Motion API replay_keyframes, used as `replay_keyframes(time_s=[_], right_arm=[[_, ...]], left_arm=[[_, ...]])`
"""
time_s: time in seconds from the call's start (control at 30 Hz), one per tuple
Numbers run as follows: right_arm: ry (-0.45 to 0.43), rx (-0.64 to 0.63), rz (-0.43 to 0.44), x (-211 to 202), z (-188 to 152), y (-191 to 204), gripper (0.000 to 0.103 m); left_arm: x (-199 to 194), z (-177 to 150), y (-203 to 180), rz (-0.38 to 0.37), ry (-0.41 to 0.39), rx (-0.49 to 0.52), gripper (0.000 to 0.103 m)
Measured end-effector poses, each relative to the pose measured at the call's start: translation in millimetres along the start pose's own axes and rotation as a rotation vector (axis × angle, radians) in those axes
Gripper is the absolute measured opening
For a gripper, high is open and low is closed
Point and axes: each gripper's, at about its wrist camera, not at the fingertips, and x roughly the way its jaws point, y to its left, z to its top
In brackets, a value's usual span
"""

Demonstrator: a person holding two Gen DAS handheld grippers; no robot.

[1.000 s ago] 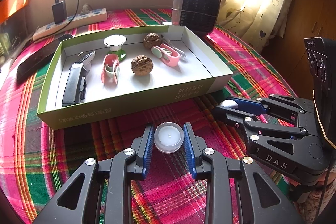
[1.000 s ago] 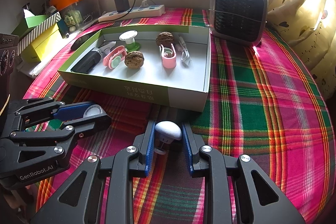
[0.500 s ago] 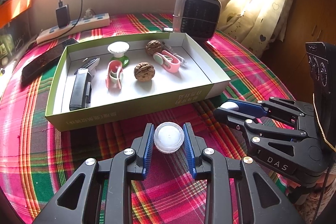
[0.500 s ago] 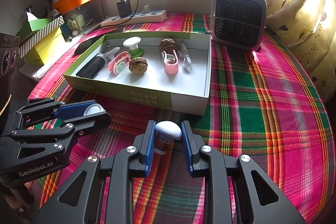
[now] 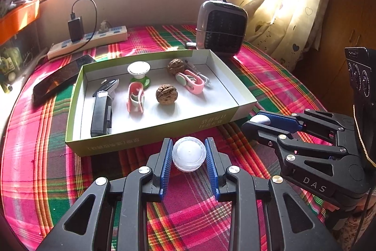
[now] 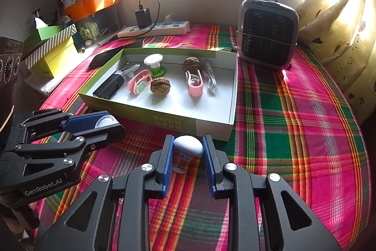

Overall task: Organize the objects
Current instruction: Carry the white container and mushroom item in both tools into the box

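- The left hand-held gripper is pressing its two blue pads against a round white cap-like object, so it is nearly closed on this object, above the plaid cloth that is covering the bench
- The right hand-held gripper is clamping in the same way a white mushroom-shaped piece, whose stem is pointing down toward the cloth
- Both grippers are hanging side by side, just in front of the near wall of the green box
- Inside the box a black stapler-like tool is lying at the left, then a pink clip, a walnut, a green and white spool, a second walnut, a second pink clip and a white cable
- Behind the box a small grey heater is standing, and a power strip with a black charger is lying by the wall
- A dark phone is lying left of the box
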Motion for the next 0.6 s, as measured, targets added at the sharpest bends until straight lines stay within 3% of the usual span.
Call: replay_keyframes(time_s=[0.6], right_arm=[[-0.030, -0.034, 0.014, 10, 33, 2, 0.026]], left_arm=[[0, 25, 21, 0.050, -0.034, -0.013, 0.026]])
